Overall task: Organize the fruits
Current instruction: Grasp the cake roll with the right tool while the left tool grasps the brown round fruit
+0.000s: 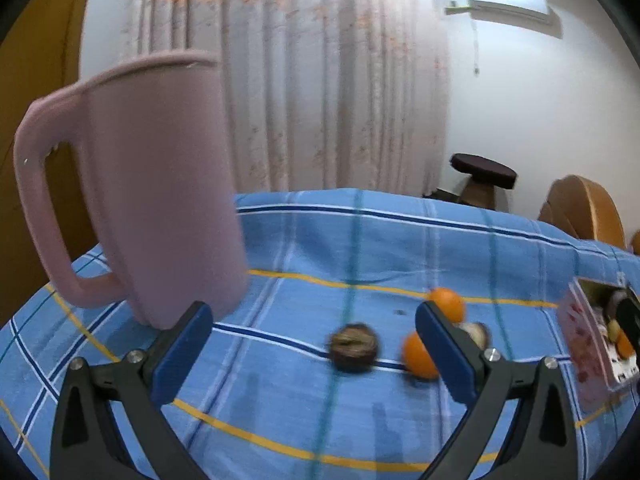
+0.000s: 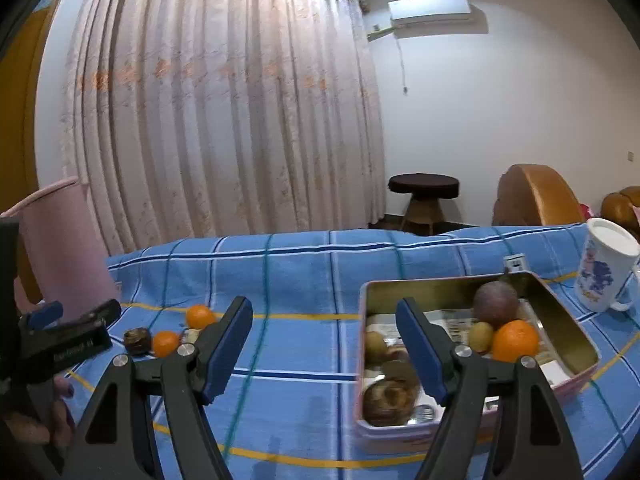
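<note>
Orange and brown fruit lies loose on the blue cloth (image 1: 280, 392). The left gripper (image 1: 314, 344), spread and empty, should centre on the brown fruit (image 1: 354, 346) at twelve o'clock, then carry it to the tin (image 2: 568, 316). The right gripper (image 2: 324, 344) is spread, empty.

A pale, pleated curtain (image 2: 208, 120) with a faded orange pattern is hung across most of the back wall. To its right, a white wall (image 2: 500, 128) is seen, with an air conditioner (image 2: 430, 8) mounted high near the ceiling. A dark round stool (image 2: 424, 196) is placed in the corner on a dark floor. Brown rounded furniture (image 2: 536, 196) is seen at the right.
</note>
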Demonstrator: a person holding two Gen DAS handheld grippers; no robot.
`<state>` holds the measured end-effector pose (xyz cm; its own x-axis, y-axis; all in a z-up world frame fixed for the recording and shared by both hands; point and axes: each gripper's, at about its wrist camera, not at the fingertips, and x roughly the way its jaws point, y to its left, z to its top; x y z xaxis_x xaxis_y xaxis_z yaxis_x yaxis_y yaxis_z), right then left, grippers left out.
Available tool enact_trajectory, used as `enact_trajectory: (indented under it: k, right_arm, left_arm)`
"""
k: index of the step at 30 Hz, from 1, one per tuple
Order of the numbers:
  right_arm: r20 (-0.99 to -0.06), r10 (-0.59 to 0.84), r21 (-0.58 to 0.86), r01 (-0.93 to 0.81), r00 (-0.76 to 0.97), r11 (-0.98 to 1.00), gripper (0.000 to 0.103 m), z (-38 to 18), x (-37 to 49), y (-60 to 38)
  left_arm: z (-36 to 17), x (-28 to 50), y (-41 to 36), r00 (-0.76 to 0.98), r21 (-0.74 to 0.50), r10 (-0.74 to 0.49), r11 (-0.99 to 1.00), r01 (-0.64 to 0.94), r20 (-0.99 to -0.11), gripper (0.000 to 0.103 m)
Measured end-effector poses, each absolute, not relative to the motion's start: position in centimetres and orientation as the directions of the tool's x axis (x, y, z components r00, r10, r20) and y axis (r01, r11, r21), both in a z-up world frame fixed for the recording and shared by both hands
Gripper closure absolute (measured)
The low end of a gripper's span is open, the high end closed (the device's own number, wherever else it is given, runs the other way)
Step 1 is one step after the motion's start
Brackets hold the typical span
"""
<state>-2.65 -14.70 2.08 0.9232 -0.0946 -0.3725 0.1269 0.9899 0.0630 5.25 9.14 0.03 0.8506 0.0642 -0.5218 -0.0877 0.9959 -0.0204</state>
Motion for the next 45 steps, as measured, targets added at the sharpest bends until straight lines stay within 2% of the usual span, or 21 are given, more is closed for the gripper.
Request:
enact_trajectory:
  k: [4, 10, 11, 13, 15, 27, 37, 41, 45]
  right_arm:
    - [-0.415, -0.047, 0.074, 0.085, 0.909, 0.994, 0.028, 1.6, -1.4, -13.3]
    - [-0.545, 0.072, 0.111, -0.013, 0.836, 0.994, 0.029, 0.0, 2.1, -10.4]
    - [-0.560, 0.093, 0.119, -0.032, 0.823, 0.992, 0.031, -0.3, 2.6, -9.8]
    - [-0.603, 0.116, 0.116, -0.057, 0.789, 0.992, 0.047, -1.0, 3.9, -8.8]
    - [-0.638, 0.140, 0.137, -0.067, 0.757, 0.988, 0.050, -1.7, 5.1, -8.2]
    - [-0.715, 0.230, 0.249, -0.067, 0.661, 0.966, 0.050, -3.6, 8.9, -8.1]
    - [-0.740, 0.190, 0.211, -0.046, 0.646, 0.976, 0.053, -3.6, 9.5, -7.3]
    - [-0.744, 0.199, 0.203, -0.068, 0.638, 0.977, 0.068, -3.6, 9.5, -7.2]
    - [-0.726, 0.207, 0.211, -0.074, 0.656, 0.975, 0.070, -3.2, 7.8, -7.8]
  left_arm:
    - [-0.1, 5.8, 11.7, 0.839, -0.033, 0.097, 0.990, -0.135, -0.536, 0.000]
    - [-0.4, 6.4, 13.7, 0.815, -0.007, 0.147, 0.983, -0.182, -0.560, 0.000]
    - [-0.5, 6.6, 13.8, 0.810, -0.004, 0.151, 0.982, -0.187, -0.567, 0.000]
    - [-0.6, 6.9, 14.1, 0.798, -0.002, 0.157, 0.981, -0.194, -0.581, 0.000]
    - [-0.7, 7.1, 14.3, 0.789, -0.004, 0.163, 0.979, -0.205, -0.592, 0.000]
    - [-0.1, 6.8, 14.7, 0.788, -0.009, 0.151, 0.981, -0.195, -0.596, 0.000]
    - [-0.8, 7.5, 14.5, 0.771, 0.016, 0.168, 0.980, -0.201, -0.614, 0.000]
    - [-0.8, 7.5, 14.5, 0.776, 0.017, 0.163, 0.981, -0.192, -0.610, 0.000]
    - [-0.8, 7.4, 14.7, 0.776, 0.015, 0.155, 0.983, -0.185, -0.612, 0.000]
